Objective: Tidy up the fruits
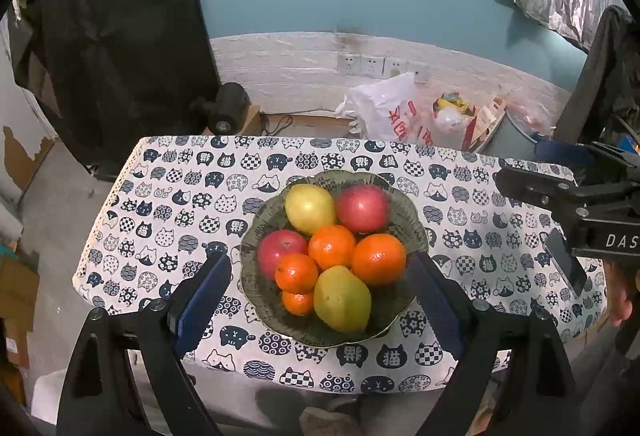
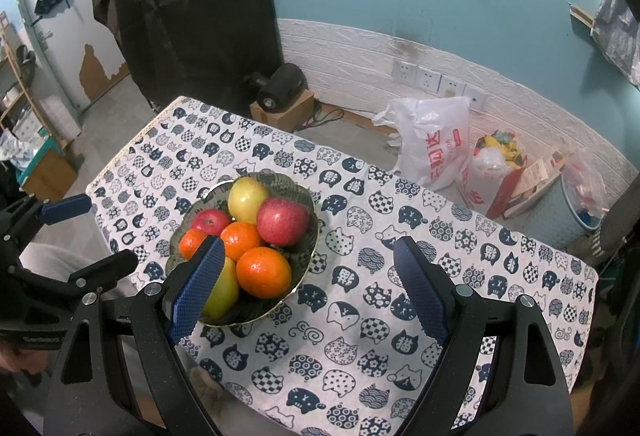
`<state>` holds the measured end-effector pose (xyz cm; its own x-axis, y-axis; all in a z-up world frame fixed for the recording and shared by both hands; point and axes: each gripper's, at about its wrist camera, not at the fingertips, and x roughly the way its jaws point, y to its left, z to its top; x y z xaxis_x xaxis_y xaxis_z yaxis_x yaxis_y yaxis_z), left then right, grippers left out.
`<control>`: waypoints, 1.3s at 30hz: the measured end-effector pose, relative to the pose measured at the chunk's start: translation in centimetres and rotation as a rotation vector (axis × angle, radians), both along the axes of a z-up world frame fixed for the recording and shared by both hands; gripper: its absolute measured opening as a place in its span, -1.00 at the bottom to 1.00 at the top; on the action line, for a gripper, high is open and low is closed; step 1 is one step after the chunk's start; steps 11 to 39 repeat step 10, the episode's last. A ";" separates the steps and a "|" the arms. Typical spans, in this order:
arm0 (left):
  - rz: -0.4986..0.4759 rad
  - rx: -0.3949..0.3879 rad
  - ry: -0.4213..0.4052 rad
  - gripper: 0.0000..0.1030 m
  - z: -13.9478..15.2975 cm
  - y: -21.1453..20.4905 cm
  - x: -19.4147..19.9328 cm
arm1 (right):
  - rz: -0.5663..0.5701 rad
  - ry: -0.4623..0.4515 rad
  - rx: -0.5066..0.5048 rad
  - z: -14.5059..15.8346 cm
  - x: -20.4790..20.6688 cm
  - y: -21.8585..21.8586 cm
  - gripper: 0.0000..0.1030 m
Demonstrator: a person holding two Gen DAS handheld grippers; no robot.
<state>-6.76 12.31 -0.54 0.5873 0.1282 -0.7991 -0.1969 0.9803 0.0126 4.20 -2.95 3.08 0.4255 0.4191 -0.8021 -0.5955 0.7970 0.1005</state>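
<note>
Green bowl, lowest small orange (left view only)

The left tool hangs above the near edge of the counter and points down at a slant. Its two blue pads stand wide apart and hold nothing. The right tool hangs above the near edge too, closer to the right corner, tilted the same way. Its jaws are also apart and empty.
</note>
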 end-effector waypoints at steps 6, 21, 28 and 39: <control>-0.004 0.000 -0.003 0.78 0.1 0.0 0.0 | 0.000 -0.001 0.001 0.0 0.0 0.1 0.65; -0.005 -0.001 0.009 0.78 0.0 0.0 0.0 | 0.000 -0.001 0.000 0.0 0.0 0.1 0.66; -0.005 -0.001 0.009 0.78 0.0 0.0 0.0 | 0.000 -0.001 0.000 0.0 0.0 0.1 0.66; -0.005 -0.001 0.009 0.78 0.0 0.0 0.0 | 0.000 -0.001 0.000 0.0 0.0 0.1 0.66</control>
